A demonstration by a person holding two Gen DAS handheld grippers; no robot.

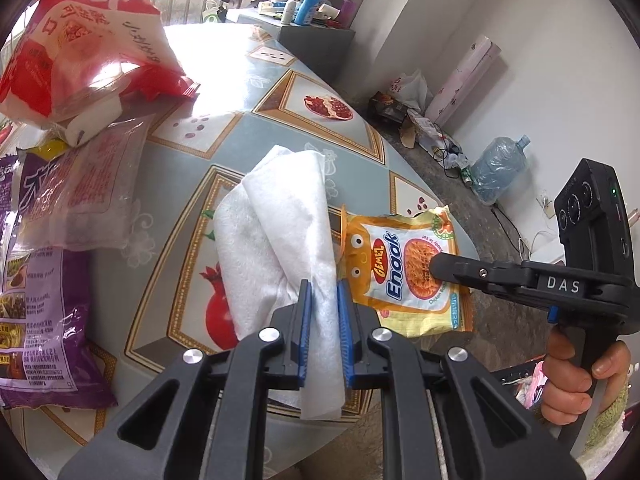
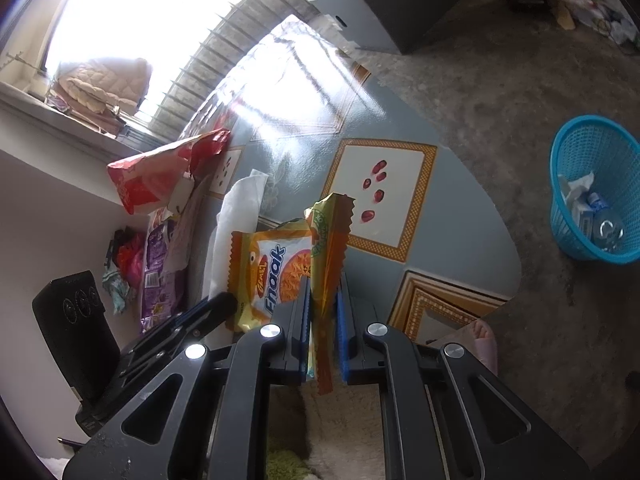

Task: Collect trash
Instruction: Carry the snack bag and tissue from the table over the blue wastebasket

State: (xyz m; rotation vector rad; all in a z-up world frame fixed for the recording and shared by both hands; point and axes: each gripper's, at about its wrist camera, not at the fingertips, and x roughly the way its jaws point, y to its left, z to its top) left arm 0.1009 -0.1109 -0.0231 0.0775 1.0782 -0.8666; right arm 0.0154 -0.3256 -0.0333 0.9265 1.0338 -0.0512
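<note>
My left gripper is shut on a white paper napkin that lies on the table near its front edge. My right gripper is shut on a yellow Enaak noodle wrapper, pinching its folded orange edge; the wrapper also shows in the left wrist view, with the right gripper resting on it from the right. The napkin stands just left of the wrapper in the right wrist view. A blue trash basket stands on the floor to the right, holding a plastic bottle and paper.
A red-and-white bag, a clear plastic bag and a purple snack bag lie on the table's left side. The table has a blue pomegranate-print cloth. A dark cabinet with bottles stands behind; clutter and a water jug lie along the wall.
</note>
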